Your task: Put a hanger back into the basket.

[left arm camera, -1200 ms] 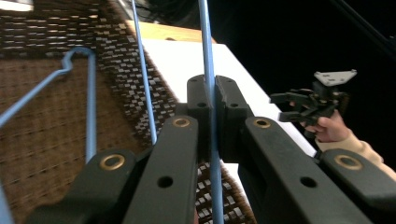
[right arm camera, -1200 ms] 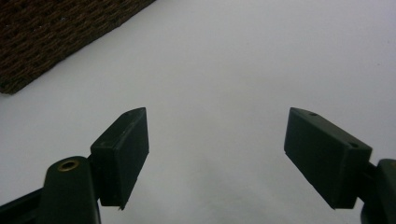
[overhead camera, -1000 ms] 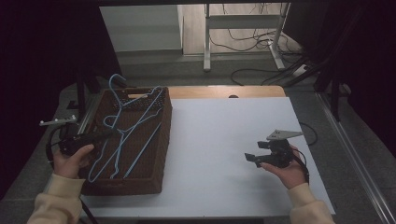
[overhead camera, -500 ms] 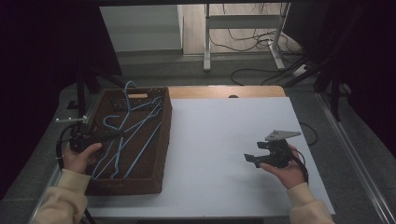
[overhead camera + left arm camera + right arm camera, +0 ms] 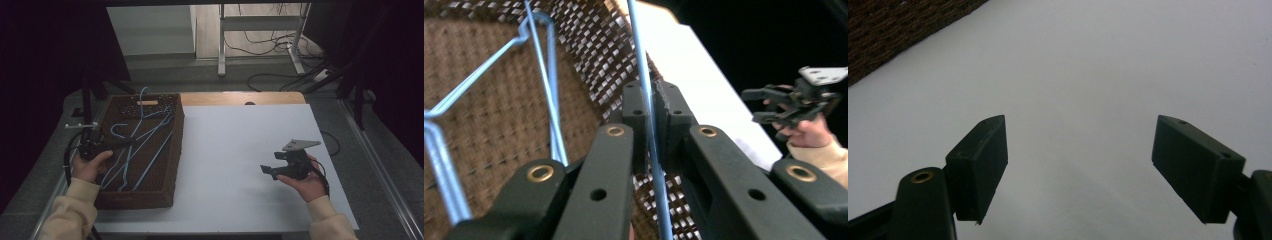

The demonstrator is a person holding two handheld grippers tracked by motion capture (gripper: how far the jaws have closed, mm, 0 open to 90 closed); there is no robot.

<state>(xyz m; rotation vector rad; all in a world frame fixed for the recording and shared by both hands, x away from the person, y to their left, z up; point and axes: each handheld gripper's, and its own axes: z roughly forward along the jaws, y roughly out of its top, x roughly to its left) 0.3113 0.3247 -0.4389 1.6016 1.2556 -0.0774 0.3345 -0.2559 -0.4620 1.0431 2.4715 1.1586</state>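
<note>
Dim room, black surrounds, cables and a metal stand on the far floor. White table [image 5: 235, 150], wooden strip along its far edge, no readable writing or labels. Brown woven basket [image 5: 170, 150] at the left holds blue wire hangers [image 5: 131, 145]. Left gripper [image 5: 651, 107] is clamped on one hanger wire [image 5: 644, 75] over the basket. Right gripper [image 5: 266, 171] at right near side, jaws spread wide and empty above bare table.

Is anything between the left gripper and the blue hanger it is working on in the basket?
No. The left gripper is already shut on the blue hanger, its wire running between the closed jaws. Other hangers lie beside it in the wicker basket, and whether they are tangled with it cannot be told.
</note>
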